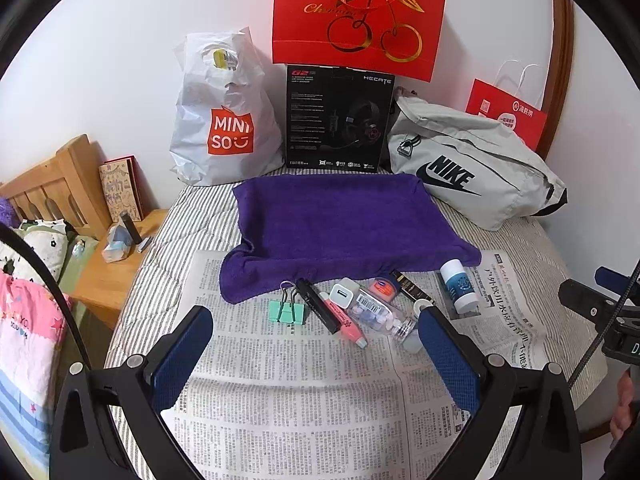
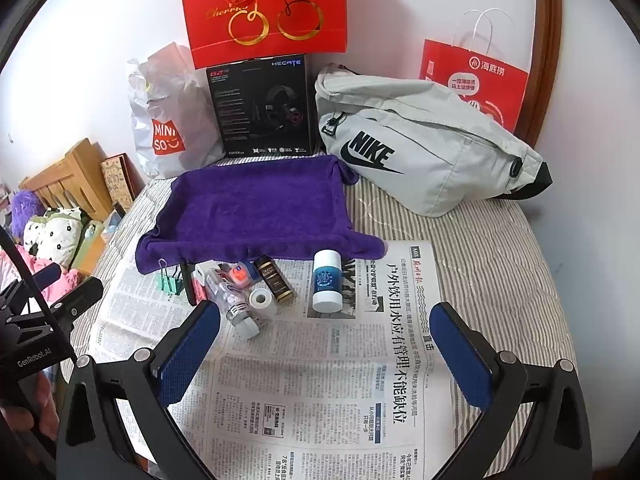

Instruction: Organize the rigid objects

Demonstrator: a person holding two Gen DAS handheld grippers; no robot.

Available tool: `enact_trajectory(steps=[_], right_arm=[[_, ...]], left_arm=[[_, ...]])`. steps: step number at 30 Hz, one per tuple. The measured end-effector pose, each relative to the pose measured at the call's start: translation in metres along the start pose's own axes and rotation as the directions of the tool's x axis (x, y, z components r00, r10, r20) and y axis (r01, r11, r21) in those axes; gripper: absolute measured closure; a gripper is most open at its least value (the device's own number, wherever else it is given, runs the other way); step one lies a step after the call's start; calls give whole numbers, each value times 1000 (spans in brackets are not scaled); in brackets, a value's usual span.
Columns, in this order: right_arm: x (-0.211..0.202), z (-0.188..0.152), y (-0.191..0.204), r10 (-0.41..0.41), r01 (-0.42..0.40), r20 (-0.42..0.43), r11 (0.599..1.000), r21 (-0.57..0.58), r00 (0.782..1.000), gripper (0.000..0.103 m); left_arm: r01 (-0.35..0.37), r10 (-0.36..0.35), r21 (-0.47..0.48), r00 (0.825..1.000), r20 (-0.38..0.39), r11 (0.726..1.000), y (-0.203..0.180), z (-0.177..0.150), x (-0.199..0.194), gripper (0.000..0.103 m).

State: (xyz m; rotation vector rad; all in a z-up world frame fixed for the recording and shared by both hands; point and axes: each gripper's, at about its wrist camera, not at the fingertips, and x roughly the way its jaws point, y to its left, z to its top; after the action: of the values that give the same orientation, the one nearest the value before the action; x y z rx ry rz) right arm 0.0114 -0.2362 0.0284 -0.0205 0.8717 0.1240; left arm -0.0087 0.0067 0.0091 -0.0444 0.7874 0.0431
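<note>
While wide apart, hand-held gripper point(image 2: 324, 344) empty.

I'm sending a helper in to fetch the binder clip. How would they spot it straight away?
Find the purple towel on the newspaper. Small items line its near edge; the binder clip lies at the row's left end, the only mint-green thing, with silver wire handles.

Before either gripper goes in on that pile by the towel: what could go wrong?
1. The small items are packed tight: the black pen, pink highlighter and clear bottle touch, so gripping one likely drags its neighbours.
2. The white-capped blue bottle stands upright; a nudge may tip it.
3. The newspaper may slide underneath.
</note>
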Motion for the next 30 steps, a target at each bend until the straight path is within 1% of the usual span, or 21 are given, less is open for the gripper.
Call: enact_trajectory(steps=[30], right_arm=[[-7, -5, 4, 3, -3, 9, 1000, -12, 1000, 0]], left_arm=[[2, -2, -12, 1000, 2, 1000, 0, -1, -6, 0]])
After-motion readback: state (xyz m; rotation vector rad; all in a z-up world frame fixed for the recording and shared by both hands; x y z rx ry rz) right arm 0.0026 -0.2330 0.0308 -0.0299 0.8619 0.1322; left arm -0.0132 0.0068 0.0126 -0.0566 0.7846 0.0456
